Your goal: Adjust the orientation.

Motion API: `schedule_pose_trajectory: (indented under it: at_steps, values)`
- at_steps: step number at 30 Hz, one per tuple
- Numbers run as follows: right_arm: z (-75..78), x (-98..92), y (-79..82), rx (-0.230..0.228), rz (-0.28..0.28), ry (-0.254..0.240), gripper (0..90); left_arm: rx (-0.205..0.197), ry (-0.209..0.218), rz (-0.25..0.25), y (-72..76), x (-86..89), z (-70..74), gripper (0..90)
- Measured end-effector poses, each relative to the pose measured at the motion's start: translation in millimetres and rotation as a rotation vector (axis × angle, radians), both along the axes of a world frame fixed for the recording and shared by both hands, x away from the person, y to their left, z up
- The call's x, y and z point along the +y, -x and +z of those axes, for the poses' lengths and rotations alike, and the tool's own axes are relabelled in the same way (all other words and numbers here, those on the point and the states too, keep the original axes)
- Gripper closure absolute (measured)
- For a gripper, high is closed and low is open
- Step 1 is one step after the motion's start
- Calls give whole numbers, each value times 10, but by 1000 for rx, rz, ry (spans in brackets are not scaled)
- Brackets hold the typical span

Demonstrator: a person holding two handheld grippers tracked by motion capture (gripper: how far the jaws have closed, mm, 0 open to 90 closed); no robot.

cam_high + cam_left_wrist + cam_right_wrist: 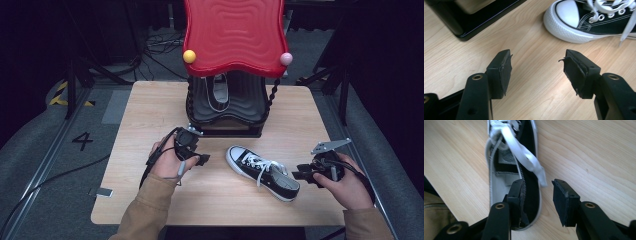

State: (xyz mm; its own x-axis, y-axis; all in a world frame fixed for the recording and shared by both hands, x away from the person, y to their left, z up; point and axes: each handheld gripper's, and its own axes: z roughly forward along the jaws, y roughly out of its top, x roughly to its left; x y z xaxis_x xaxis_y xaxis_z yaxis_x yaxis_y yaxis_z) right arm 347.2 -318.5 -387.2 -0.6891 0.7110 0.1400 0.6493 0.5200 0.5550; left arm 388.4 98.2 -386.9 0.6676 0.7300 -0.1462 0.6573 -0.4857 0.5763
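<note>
Black sneaker [262, 171] with white toe cap and white laces lies on its sole on the table [150, 105], right of centre, toe toward 10 o'clock and heel toward 4 o'clock in the high view. A second sneaker [218, 91] already sits on the lower shelf of the rack [226, 112], under its red wavy top, at the table's 12 o'clock edge. My read: the step in hand is the pickup of the loose sneaker at its heel. Right gripper [306, 174] sits at the heel end; in the right gripper view one jaw is inside the shoe opening, the other outside the heel wall, jaws spread around the collar and not clearly pinching it yet. Left gripper [199, 159] hovers at the toe's 9 o'clock, apart from the shoe, jaws spread and empty, bare wood between them in the left gripper view. Next move likely calls for: close the right jaws on the heel wall only, keep the loose lace [524, 152] out of the pinch, confirm a firm grip, then lift and carry toward the rack at 12 o'clock. Left can steady the toe if the shoe swings.
</note>
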Motion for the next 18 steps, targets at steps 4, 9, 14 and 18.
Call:
schedule_pose_trajectory:
  at_steps: [4,9,14,18]
  values:
    - [39,114,16,24,35,-10,620,-1,9,21,11,71,-26,359]
    - [45,268,22,74,71,-7,631,-9,-40,18,38,134,-62,341]
    - [-48,397,-13,113,106,24,627,26,-85,37,54,164,-91,281]
    - [-139,528,-49,144,131,59,639,45,-108,21,68,195,-121,260]
